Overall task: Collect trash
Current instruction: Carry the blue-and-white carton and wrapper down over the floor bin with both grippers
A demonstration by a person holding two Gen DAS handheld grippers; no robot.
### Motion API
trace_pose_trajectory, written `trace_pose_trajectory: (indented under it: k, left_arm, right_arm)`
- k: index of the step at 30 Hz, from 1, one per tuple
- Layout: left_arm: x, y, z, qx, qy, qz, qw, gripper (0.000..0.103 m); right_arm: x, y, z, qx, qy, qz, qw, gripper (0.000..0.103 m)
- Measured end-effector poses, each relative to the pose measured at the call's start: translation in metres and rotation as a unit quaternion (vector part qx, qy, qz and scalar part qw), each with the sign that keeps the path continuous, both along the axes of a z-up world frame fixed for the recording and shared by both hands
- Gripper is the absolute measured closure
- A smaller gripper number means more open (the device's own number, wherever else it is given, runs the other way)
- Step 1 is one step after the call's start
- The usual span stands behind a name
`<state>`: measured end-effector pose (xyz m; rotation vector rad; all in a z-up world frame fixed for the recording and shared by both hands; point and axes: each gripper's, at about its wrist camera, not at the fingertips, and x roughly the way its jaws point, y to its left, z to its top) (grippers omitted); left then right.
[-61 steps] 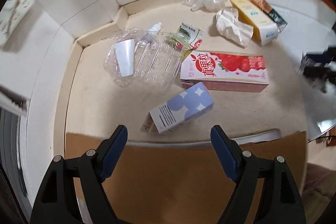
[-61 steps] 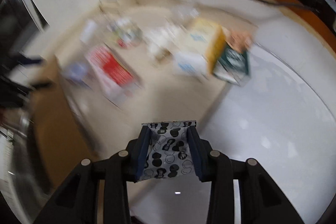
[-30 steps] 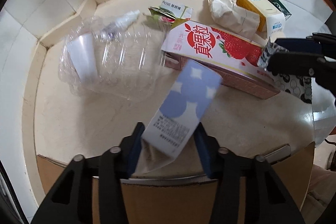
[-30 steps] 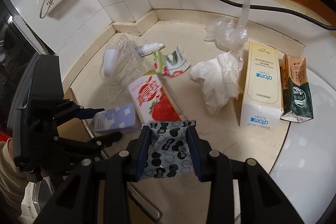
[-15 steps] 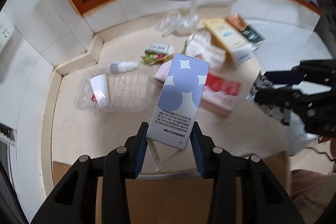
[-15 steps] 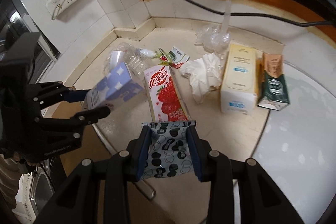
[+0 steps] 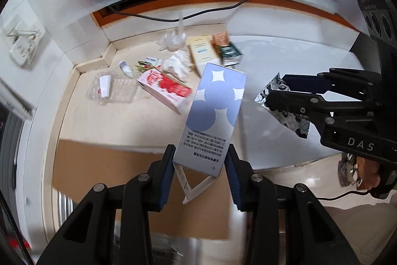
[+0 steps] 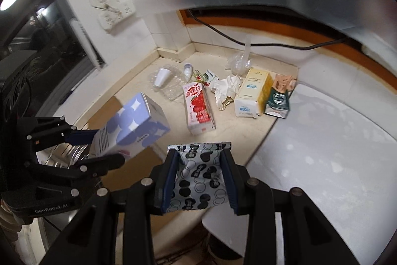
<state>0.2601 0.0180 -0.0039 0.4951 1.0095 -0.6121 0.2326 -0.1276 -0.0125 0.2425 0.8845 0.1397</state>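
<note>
Since a second ago, I am carrying the blue-dotted carton point(image 7: 213, 116) up and away from the counter point(image 8: 248, 131), where it was leaning against the strawberry carton point(image 8: 198, 108); the litter pile is now looking smaller and farther off in both wrist views, so both hands are drawing back.

My left gripper point(image 7: 199, 174) is standing partly closed, its pads pressing the lower sides of the blue-dotted carton, whose torn bottom flap is hanging loose. My right gripper point(image 8: 199, 180) is likewise partly closed, clamping the black-and-white patterned wrapper point(image 8: 198, 175) — two pieces in hand, none yet deposited as far as the frames are showing. No bin is appearing in either view.

Remaining on the counter, taken from the strawberry carton as landmark:
- behind it and left, a clear plastic tray point(image 8: 171, 86) with a white cup point(image 8: 161, 77) on it, and a small bottle point(image 8: 187, 70);
- just behind, a green-and-red sachet point(image 8: 207, 76);
- right of it, crumpled paper point(image 8: 225, 88), then the yellow box point(image 8: 253, 93) and the green carton point(image 8: 279, 97) — a clear bag point(image 8: 239, 61) lying beyond those.

I am judging the task early: most of the pile is left.
</note>
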Motion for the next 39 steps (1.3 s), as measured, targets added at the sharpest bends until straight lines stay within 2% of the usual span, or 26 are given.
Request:
trace_pose_trajectory:
  k: [4,9,15,21,26,28,31,36,39]
  left_arm:
    - [-0.058,-0.014,0.013,-0.006,-0.011,0.025,0.9996,0.065]
    - [-0.119,-0.029,0.020,-0.014,-0.019,0.062,0.9978,0.065]
    - [-0.178,-0.043,0.011,-0.026,-0.007,0.097,0.9949,0.065]
    - [-0.223,-0.049,-0.009,-0.027,0.009,0.125,0.9918,0.065]
    - [-0.245,-0.044,-0.039,-0.015,0.016,0.153,0.9879,0.065]
    - [-0.252,-0.041,-0.060,-0.003,0.011,0.165,0.9863,0.065]
    - [-0.252,-0.038,-0.090,-0.001,0.025,0.180,0.9833,0.065]
    - [-0.248,-0.035,-0.159,0.016,0.049,0.197,0.9790,0.065]
    - [-0.241,-0.033,-0.206,0.026,0.063,0.205,0.9764,0.065]
  right_arm:
    - [-0.048,-0.015,0.018,-0.003,-0.019,0.029,0.999,0.067]
    - [-0.102,-0.031,0.026,0.002,-0.034,0.059,0.998,0.067]
    - [-0.156,-0.045,0.017,0.008,-0.026,0.092,0.995,0.067]
    - [-0.192,-0.049,-0.002,0.014,-0.002,0.116,0.993,0.067]
    - [-0.206,-0.050,-0.031,0.029,0.026,0.110,0.993,0.067]
    - [-0.209,-0.049,-0.046,0.031,0.040,0.107,0.993,0.067]
    - [-0.213,-0.045,-0.075,0.028,0.057,0.103,0.993,0.067]
    - [-0.210,-0.043,-0.141,0.047,0.105,0.078,0.990,0.067]
    - [-0.205,-0.040,-0.186,0.042,0.132,0.063,0.988,0.067]
